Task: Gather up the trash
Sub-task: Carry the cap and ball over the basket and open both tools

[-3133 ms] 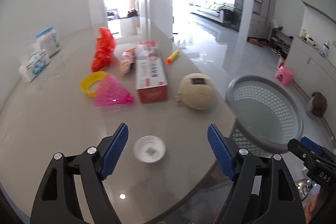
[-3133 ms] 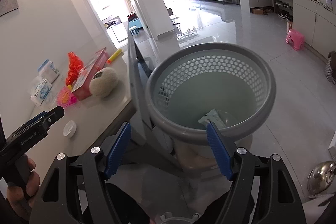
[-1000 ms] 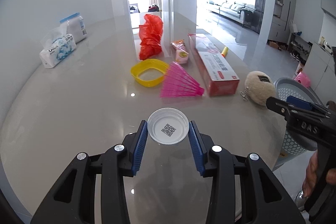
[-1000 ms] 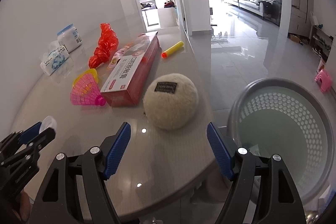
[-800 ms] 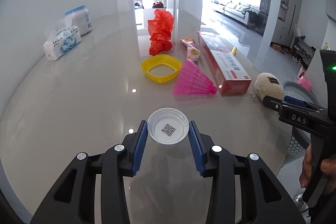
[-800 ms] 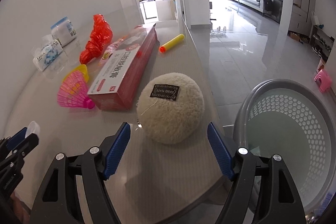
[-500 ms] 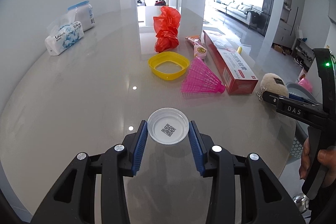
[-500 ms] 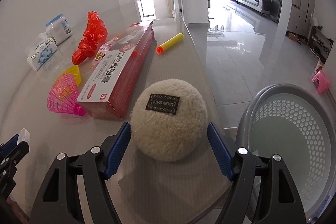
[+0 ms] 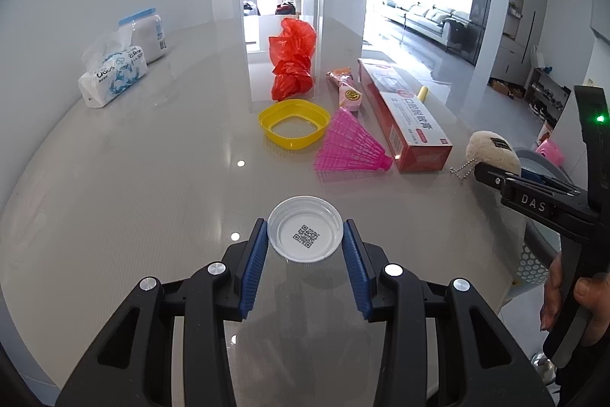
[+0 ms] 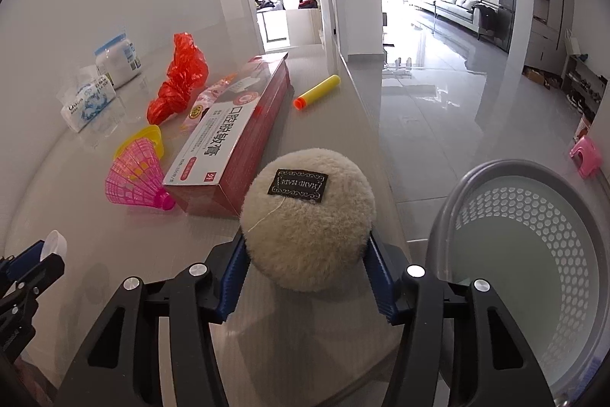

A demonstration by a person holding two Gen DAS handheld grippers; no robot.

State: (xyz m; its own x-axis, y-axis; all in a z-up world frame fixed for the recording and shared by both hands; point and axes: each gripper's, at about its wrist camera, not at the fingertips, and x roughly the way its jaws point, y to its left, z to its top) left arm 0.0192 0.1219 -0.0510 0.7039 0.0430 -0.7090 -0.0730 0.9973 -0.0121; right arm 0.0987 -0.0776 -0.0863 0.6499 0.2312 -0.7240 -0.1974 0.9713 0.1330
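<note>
Right jaws now closed on "HAND MADE" fluffy ball [image 10: 307, 220], left jaws clamping QR-coded lid [image 9: 305, 234]

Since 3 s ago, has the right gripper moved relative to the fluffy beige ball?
Yes. The right gripper swung left from the grey perforated basket and now brackets the fluffy beige ball beside the red box.

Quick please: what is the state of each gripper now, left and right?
Left gripper: shut on the white plastic lid.
Right gripper: shut on the fluffy beige ball, pads against both sides.

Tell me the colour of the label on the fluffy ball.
Black with pale lettering, on the fluffy ball; clearest in the right wrist view.
</note>
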